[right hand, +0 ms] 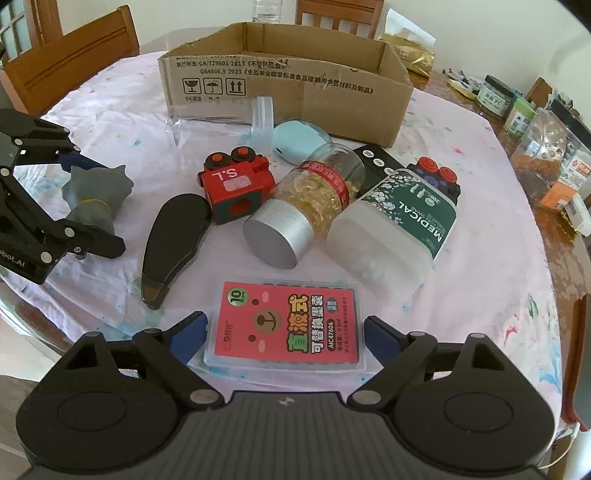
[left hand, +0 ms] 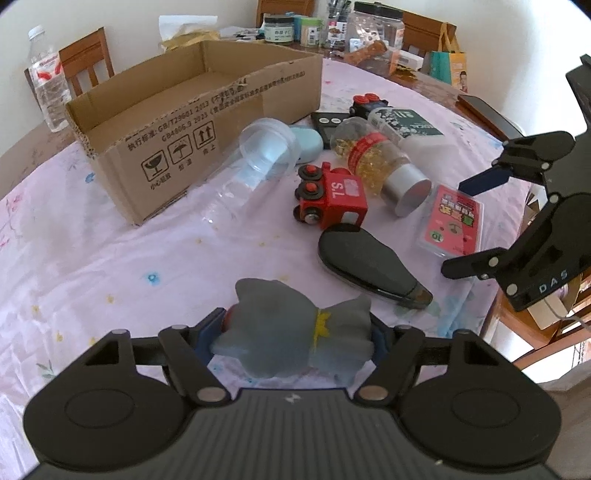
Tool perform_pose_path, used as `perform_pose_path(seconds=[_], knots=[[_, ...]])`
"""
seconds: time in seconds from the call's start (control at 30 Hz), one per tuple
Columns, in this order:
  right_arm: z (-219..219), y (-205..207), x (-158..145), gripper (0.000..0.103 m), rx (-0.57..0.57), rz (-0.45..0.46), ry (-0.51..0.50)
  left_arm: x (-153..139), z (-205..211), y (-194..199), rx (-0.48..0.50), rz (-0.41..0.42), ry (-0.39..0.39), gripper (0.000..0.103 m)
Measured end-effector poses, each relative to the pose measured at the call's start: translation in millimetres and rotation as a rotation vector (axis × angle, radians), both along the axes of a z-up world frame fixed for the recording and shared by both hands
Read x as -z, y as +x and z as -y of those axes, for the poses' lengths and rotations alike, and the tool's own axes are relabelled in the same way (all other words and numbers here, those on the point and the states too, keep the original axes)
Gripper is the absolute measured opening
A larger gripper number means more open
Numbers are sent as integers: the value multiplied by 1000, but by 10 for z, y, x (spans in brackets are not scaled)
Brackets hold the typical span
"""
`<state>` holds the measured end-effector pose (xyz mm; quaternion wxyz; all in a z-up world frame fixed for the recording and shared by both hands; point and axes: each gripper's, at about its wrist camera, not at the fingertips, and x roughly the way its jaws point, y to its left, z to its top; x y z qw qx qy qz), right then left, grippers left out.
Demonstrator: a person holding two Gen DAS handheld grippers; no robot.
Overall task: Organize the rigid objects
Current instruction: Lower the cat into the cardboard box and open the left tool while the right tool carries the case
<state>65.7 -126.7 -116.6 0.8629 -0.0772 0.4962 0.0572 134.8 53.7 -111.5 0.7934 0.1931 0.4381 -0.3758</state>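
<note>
My left gripper [left hand: 297, 334] is shut on a grey rubber toy figure [left hand: 295, 332] with a yellow collar, just above the pink tablecloth; it also shows in the right wrist view [right hand: 96, 195]. My right gripper [right hand: 284, 332] is open, its blue pads on either side of a red flat plastic case [right hand: 286, 328], apart from it. The case lies on the cloth, also in the left wrist view [left hand: 452, 221]. An open cardboard box [left hand: 192, 122] stands at the back. A red toy train [left hand: 330, 195], a capsule jar [left hand: 380, 166] and a black case [left hand: 369, 264] lie between.
A white medical bottle [right hand: 399, 221], a clear tube with a lid [left hand: 255, 162], a light blue oval case [right hand: 299, 142], a dark toy train [right hand: 436, 175] and a black scale [left hand: 327, 125] lie near the box. Jars [left hand: 280, 29] and chairs [left hand: 85, 59] stand behind.
</note>
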Motion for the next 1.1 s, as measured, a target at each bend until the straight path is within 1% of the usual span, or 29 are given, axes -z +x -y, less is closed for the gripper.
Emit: perform_pose_path(seconds=[0.13,0.27,0.43,0.53,0.67,0.8,0.9,1.03,1.1], knots=[[-35,21,-31,93,15,-3,-10,-35,-17,43,-24,2,23,74],[-46,27,-123,93,34,9,-6,-104,-87,87,-35,-1,17,74],[-63,-1,-260,93,53,24,-25,-210,-133,145,-22,-12,18,74],[-58,-17,-416,93,49,44,-29,-349,-125,167,-1,-2,20,74],[-18,44,-674,93,24,91,-27,-597,-86,238,-7,12,10,74],[37,266,-925,93,-22,152,-16,-837,-27,378,-50,36,2,74],[98,517,-1081,93,-83,206,3,-985,36,526,-106,76,-9,74],[159,855,-1204,93,-165,257,8,-1148,174,743,-185,140,-15,74],[204,1019,-1246,93,-192,274,16,-1178,239,881,-220,153,-18,74]])
